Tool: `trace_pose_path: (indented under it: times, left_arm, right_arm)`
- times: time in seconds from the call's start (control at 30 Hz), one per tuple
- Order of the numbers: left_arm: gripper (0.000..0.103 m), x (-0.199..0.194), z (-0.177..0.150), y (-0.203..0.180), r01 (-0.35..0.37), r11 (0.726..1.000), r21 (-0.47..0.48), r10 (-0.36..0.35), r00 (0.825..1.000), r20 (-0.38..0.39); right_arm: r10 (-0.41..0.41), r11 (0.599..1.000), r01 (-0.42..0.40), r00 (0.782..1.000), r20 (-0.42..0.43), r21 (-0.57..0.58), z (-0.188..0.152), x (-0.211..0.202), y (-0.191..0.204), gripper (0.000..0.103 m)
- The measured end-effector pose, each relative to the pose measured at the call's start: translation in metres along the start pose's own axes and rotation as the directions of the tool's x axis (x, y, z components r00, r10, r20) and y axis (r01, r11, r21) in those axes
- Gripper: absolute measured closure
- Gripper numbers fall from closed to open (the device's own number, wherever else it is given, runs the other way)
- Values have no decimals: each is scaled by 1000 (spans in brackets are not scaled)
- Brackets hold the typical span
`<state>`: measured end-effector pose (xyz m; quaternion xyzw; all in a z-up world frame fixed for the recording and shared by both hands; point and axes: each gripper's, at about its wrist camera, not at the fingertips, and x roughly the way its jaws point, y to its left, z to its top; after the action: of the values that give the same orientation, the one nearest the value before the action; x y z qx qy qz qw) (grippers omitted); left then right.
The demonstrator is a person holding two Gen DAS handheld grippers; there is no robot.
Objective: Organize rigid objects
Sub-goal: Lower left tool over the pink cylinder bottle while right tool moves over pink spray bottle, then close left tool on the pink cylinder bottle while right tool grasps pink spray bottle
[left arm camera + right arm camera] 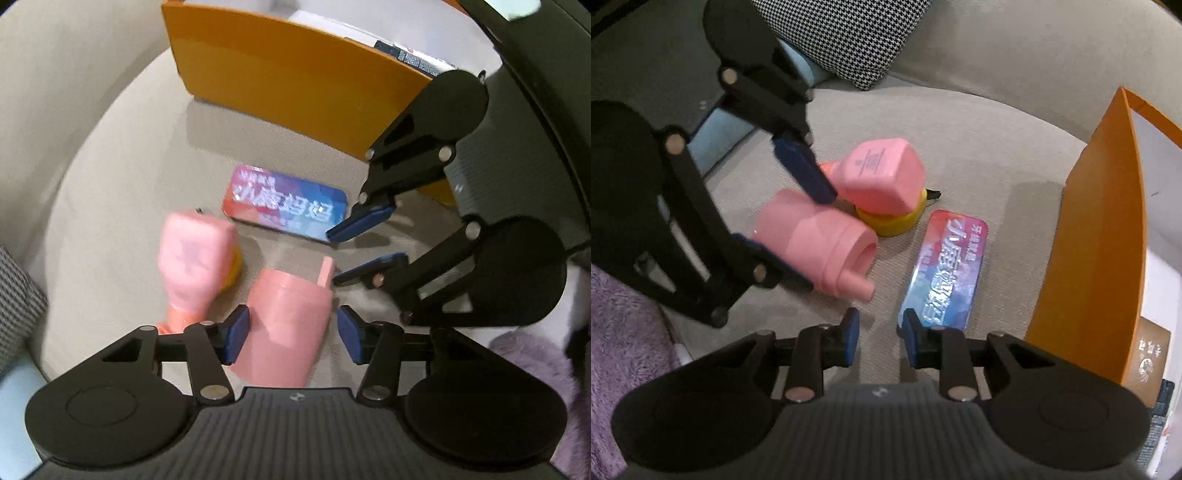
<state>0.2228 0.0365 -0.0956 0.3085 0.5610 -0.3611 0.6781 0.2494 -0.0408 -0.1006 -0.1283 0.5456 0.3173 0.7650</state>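
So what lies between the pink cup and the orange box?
The colourful flat tin lies on the sofa between the pink cup and the orange box, clearest in the right wrist view.

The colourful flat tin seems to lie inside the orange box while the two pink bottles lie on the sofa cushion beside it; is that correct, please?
Not quite. The colourful flat tin lies on the sofa cushion, outside the orange box and next to its wall, not inside it. The right wrist view shows this plainly. The two pink bottles do lie on the cushion beside it.
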Motion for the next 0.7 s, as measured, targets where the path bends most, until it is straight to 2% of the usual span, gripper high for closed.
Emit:
trace_pose_path:
  times: [0.1,0.17,0.43,0.63,0.7]
  left_arm:
    - [45,9,-5,-11,-62,996,69,64,998,-24]
    - [45,11,-5,-15,-77,993,87,80,996,-30]
    - [40,19,-4,-40,-202,966,160,198,979,39]
    - [41,22,-10,-58,-300,947,112,290,952,96]
    - [41,16,-17,-62,-320,945,62,310,942,129]
  right_arm:
    - [21,1000,-21,1000,-1,-6,-1,3,6,77]
    - [28,1000,-28,1000,1,12,-1,4,6,78]
    - [38,995,-38,999,-3,97,-6,-3,-3,77]
    - [47,995,-47,999,-6,86,-4,1,-3,77]
    - [44,996,-43,999,-4,74,-3,0,0,77]
